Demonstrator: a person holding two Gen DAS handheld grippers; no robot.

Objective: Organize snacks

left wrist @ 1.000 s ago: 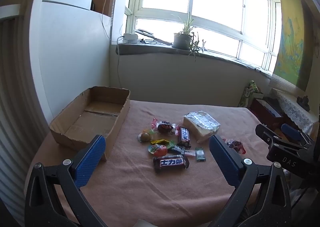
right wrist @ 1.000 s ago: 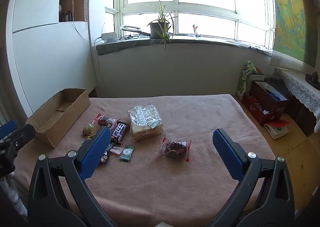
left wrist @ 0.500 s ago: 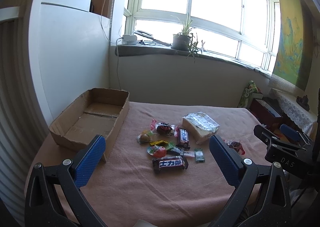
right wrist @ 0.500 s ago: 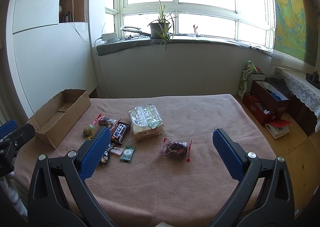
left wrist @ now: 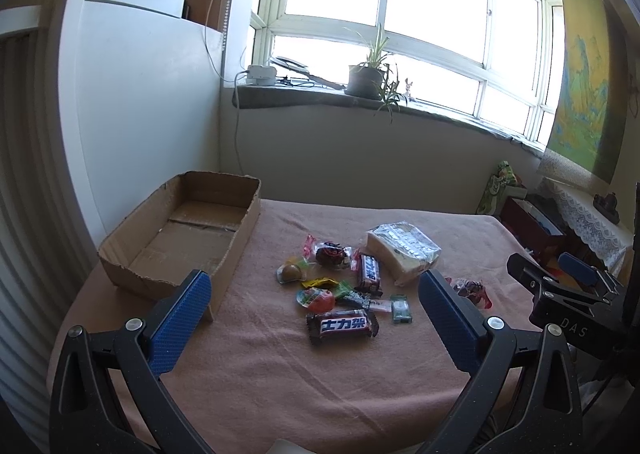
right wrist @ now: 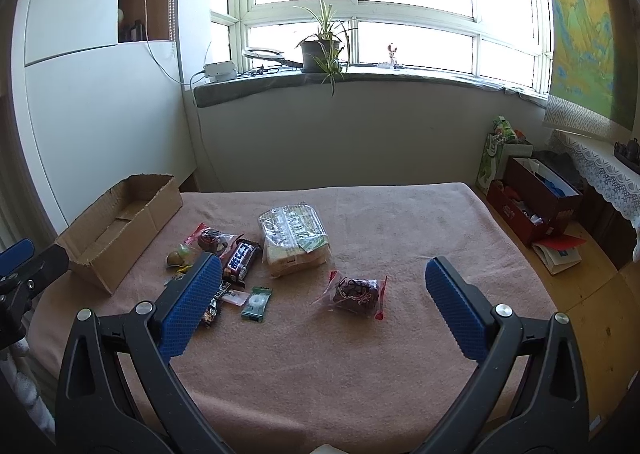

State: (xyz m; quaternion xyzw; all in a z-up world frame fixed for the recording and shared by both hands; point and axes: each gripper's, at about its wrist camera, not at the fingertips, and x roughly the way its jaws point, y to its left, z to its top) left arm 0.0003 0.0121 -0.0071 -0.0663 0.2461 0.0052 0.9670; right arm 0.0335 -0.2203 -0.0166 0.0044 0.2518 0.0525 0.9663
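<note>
Little has shifted over the last second: both views have crept slightly nearer the snack pile, and no snack has changed place. Left gripper [left wrist: 314, 318] hangs above the near edge of the pink tablecloth [left wrist: 304, 394] with its blue pads spread wide and nothing between them; right gripper [right wrist: 322, 304] is likewise wide and empty. Straight ahead of the left gripper, just past its fingertips, lies the dark chocolate bar [left wrist: 342, 327], long axis running left to right across the gap between the jaws, so they would have to turn or close on its ends. Beyond it sit the orange jelly cup [left wrist: 316, 298] and a second chocolate bar [left wrist: 369, 274]. The cardboard box [left wrist: 132, 278], empty, stands ahead and left, its near corner just behind the left finger. The red-edged wrapped pastry [right wrist: 357, 294] lies apart from the pile, centred ahead of the right gripper, which is the nearer one for it. The bread pack [right wrist: 294, 238] lies farther ahead.
</note>
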